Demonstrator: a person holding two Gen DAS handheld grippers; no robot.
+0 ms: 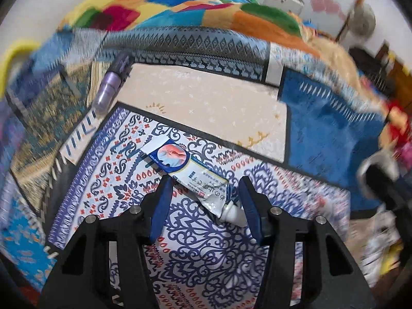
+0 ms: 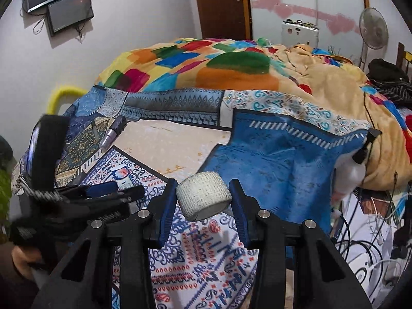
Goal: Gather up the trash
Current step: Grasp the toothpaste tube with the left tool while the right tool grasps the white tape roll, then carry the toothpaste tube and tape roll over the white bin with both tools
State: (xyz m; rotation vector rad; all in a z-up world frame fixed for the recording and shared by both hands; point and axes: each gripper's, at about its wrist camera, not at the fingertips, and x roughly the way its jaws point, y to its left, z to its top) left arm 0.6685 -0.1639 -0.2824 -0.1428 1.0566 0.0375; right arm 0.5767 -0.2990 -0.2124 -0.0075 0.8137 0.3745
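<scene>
Two views examined. Left wrist: the left tool point(image 1: 204, 184) stands half open over a crumpled ointment tube point(image 1: 190, 173) lying on the patterned bedspread point(image 1: 200, 244); the tube's cap end lies beside the right-hand finger, and no grip shows. A purple bottle point(image 1: 109, 85) lies well apart. Right wrist: the right tool point(image 2: 203, 188) clamps a white bandage roll point(image 2: 203, 195) between both pads, raised above the bedspread.

bedspread point(image 1: 206, 244) white, navy and red scrollwork; tube point(image 1: 190, 175) white and blue; bandage roll point(image 2: 203, 195) off-white; blanket point(image 2: 231, 69) multicoloured patches
</scene>
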